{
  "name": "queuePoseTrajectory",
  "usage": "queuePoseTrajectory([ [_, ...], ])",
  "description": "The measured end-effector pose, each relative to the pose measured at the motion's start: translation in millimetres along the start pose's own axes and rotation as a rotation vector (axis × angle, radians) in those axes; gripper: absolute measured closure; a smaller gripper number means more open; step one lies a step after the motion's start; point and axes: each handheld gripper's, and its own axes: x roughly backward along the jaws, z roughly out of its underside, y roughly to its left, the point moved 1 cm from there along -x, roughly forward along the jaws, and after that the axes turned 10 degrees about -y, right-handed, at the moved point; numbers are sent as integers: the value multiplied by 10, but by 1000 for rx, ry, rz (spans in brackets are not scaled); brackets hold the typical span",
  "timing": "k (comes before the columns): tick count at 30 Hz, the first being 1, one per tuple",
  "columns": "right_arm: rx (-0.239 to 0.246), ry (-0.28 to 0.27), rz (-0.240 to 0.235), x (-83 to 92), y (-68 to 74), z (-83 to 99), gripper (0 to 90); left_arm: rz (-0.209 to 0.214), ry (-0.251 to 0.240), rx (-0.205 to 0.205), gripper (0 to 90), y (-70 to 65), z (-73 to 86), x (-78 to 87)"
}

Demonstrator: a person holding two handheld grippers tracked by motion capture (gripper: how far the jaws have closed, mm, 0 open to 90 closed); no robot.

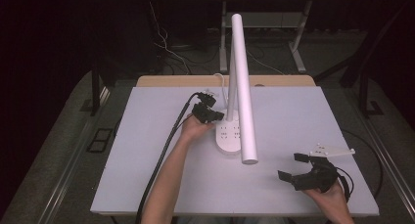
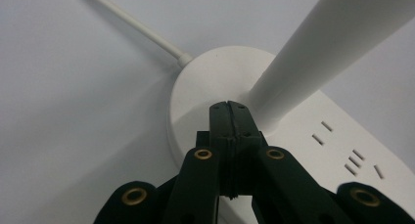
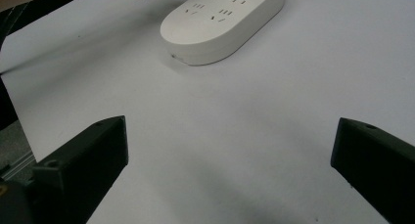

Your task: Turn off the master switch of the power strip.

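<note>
Touching lamp base (image 2: 205, 82), left gripper (image 2: 229, 106), jaws together.

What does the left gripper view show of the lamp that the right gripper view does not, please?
The left gripper view alone shows the left gripper, jaws shut, at the lamp base, plus the white stem and the cord. The right gripper view alone shows the right gripper, jaws wide apart, and the base's rounded front end. Both show the socket slots and the white tabletop.
</note>
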Motion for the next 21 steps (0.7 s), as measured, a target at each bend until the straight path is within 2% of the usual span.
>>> queuePoseTrajectory([
  [3, 6, -5, 0, 9, 3, 0, 0, -5, 4, -3, 900, -10, 2, 5],
  [4, 7, -6, 0, 9, 0, 0, 0, -9, -7, 8, 900, -19, 6, -2],
  [5, 6, -6, 0, 9, -2, -1, 0, -7, 15, -3, 900, 2, 10, 5],
  [6, 3, -4, 0, 11, -4, -3, 0, -8, 12, 7, 900, 4, 15, 5],
  [7, 3, -4, 0, 10, -4, -3, 0, -12, -16, 38, 900, -11, 21, -14],
  [9, 7, -6, 0, 8, 1, -3, 0, -8, 12, 7, 900, 5, 14, 5],
  [13, 6, -4, -1, 3, 9, -3, 0, -17, 12, 0, 900, -9, 9, 8],
  [18, 8, -4, -2, 4, -1, -6, 0, -20, -22, 22, 900, -32, 26, -4],
  [19, 5, -4, -1, 2, -1, -6, 0, -19, -19, 19, 900, -29, 24, -2],
  [20, 4, -3, 1, -1, -1, -6, 0, -13, 1, -6, 900, -10, 18, 14],
  [21, 2, -2, 3, -4, -1, -5, 0, -8, -19, 7, 900, -3, 5, 31],
])
